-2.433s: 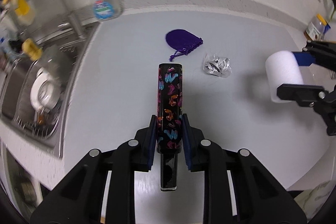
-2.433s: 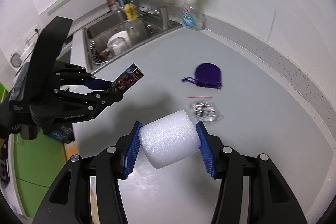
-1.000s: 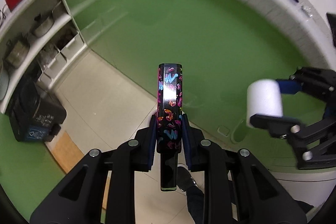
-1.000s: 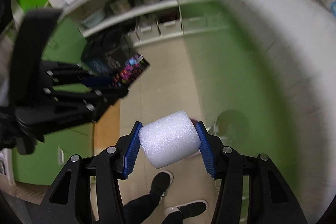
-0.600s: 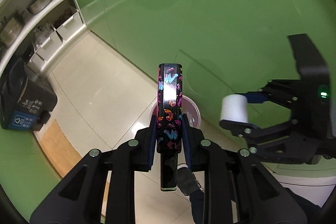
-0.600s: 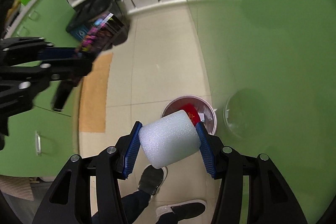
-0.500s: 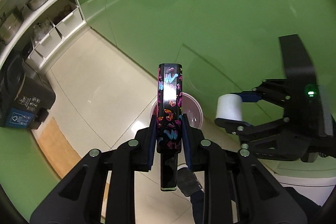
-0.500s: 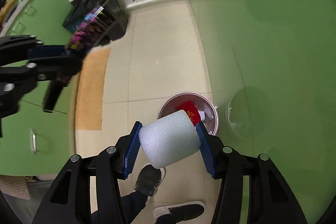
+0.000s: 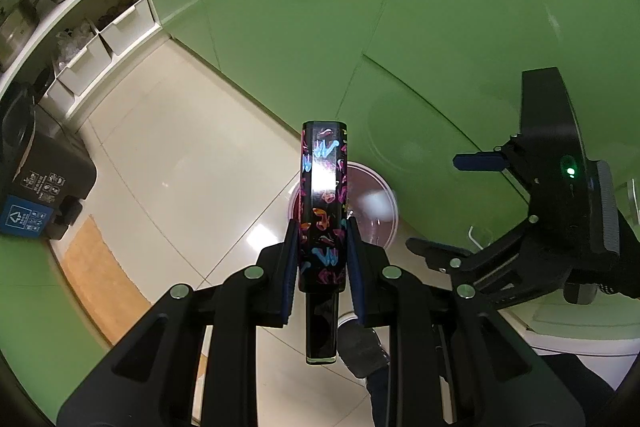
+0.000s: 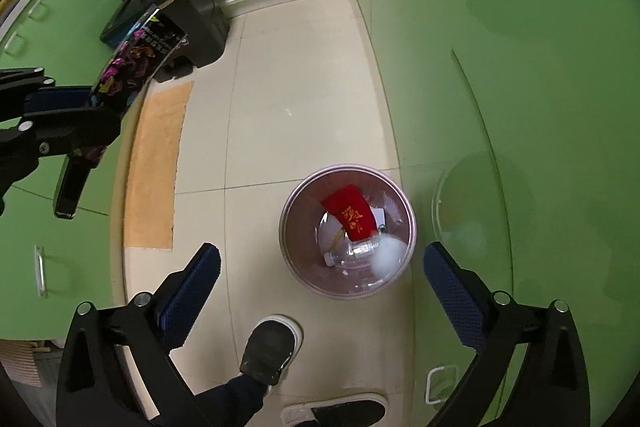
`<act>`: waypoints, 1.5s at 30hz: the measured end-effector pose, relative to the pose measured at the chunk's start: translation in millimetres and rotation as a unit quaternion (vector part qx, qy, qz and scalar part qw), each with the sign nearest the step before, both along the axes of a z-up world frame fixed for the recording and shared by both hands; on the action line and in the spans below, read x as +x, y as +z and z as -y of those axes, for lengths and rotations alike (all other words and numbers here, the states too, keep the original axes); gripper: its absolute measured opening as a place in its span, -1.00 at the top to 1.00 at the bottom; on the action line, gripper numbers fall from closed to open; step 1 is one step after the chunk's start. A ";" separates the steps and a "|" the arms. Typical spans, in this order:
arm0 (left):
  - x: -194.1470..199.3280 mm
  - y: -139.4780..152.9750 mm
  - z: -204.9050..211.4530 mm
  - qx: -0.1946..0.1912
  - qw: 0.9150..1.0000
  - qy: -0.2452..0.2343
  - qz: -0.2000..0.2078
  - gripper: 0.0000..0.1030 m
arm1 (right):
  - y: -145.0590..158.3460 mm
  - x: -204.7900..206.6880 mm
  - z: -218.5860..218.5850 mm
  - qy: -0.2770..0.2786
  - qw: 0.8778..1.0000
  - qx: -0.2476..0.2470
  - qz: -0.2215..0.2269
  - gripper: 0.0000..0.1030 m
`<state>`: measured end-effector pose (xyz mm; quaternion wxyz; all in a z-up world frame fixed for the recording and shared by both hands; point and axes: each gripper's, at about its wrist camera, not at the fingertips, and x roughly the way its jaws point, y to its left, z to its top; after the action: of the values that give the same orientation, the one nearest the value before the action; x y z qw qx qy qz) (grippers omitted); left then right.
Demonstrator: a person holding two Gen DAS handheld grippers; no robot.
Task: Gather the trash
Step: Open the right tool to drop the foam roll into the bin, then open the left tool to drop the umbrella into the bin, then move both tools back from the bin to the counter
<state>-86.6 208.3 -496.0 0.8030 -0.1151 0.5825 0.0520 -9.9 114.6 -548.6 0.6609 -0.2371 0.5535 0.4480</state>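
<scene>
The right gripper (image 10: 320, 269) is hanging spread wide and empty above the clear trash bin (image 10: 296, 259) on the floor, where the white foam roll (image 10: 389, 254) is lying beside a red packet (image 10: 352, 213). The left gripper (image 9: 322, 254) is pinching a black patterned box (image 9: 323, 195).

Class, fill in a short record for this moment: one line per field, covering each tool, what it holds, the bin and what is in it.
left tool: shut on patterned black box, held above the floor
right tool: open, empty, above the bin
bin: round, clear-walled, standing on the tiled floor beside the green cabinet
bin contents: red packet, white foam roll (blurred), clear plastic
also in view: person's shoes near the bin
</scene>
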 end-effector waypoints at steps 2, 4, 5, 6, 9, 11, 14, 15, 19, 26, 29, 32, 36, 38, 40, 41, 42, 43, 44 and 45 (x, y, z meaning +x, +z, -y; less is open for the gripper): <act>0.7 -1.2 -1.4 -0.002 1.000 -0.002 -0.001 0.57 | 1.2 -0.5 -0.2 -0.001 1.000 0.002 0.000 -0.89; 2.4 -3.1 -3.1 -0.003 1.000 -0.003 -0.002 0.57 | 8.7 -0.3 3.8 -0.007 1.000 0.006 0.001 -0.89; 3.4 -4.3 -3.5 -0.004 1.000 -0.004 -0.003 0.57 | 10.9 0.2 5.9 -0.010 1.000 0.008 0.002 -0.89; 4.9 -6.2 -4.8 -0.004 1.000 -0.005 -0.005 0.57 | 14.3 -0.2 8.3 -0.013 1.000 0.009 0.003 -0.89; 8.5 -12.7 -4.3 -0.007 1.000 -0.013 -0.011 0.57 | 26.6 -1.9 17.0 -0.021 1.000 0.013 0.006 -0.89; 11.7 -19.3 -2.1 -0.011 1.000 -0.015 -0.017 0.57 | 33.2 -4.4 23.7 -0.025 1.000 0.013 0.009 -0.89; 17.0 -35.1 3.4 -0.015 0.999 -0.023 -0.026 0.57 | 40.7 -10.6 37.0 -0.031 0.999 0.013 0.008 -0.89; 20.5 -44.0 6.3 -0.017 0.999 -0.027 -0.030 0.57 | 41.1 -13.0 40.0 -0.030 0.999 0.013 0.008 -0.89; 32.2 -74.9 15.8 -0.024 0.998 -0.037 -0.040 0.57 | 41.2 -22.3 53.0 -0.033 0.999 0.015 0.010 -0.89; 55.8 -116.0 35.0 -0.029 0.996 -0.061 -0.063 0.57 | 32.6 -24.6 71.7 -0.048 0.999 0.019 0.001 -0.89; 65.2 -123.2 45.1 -0.028 0.995 -0.067 -0.064 0.57 | 31.9 -24.7 77.7 -0.052 0.998 0.022 0.000 -0.89; 69.1 -124.2 48.7 -0.018 0.995 -0.071 -0.062 0.41 | 30.9 -23.4 83.6 -0.059 0.998 0.024 0.000 -0.89; 70.0 -121.1 50.5 -0.025 0.997 -0.055 -0.046 -0.94 | 35.7 -22.9 87.6 -0.063 0.998 0.029 0.001 -0.89; 69.3 -119.4 52.2 -0.022 0.997 -0.055 -0.048 -0.94 | 39.0 -22.5 88.7 -0.065 0.997 0.032 0.001 -0.89; 68.1 -115.4 52.3 -0.019 0.997 -0.052 -0.050 -0.94 | 42.6 -22.7 88.9 -0.064 0.997 0.034 0.002 -0.89; 66.9 -112.4 50.5 -0.019 0.997 -0.049 -0.050 -0.94 | 46.1 -22.7 89.1 -0.064 0.997 0.036 0.003 -0.89; 65.6 -107.3 48.7 -0.018 0.998 -0.046 -0.050 -0.94 | 50.0 -23.3 88.9 -0.064 0.997 0.037 0.004 -0.89; 64.5 -103.9 50.0 -0.016 0.998 -0.044 -0.051 -0.94 | 53.8 -23.9 89.2 -0.063 0.997 0.038 0.006 -0.89; 62.5 -97.9 50.2 -0.014 0.998 -0.041 -0.050 -0.94 | 57.0 -23.6 90.2 -0.062 0.997 0.040 0.006 -0.89; 60.9 -90.2 50.2 -0.014 0.998 -0.038 -0.049 -0.94 | 63.5 -24.7 90.0 -0.062 0.997 0.042 0.006 -0.89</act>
<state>-25.7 158.1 -586.2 0.7732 -0.1018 0.6257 0.0187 -34.6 24.6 -485.1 0.7001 -0.1774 0.5439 0.4273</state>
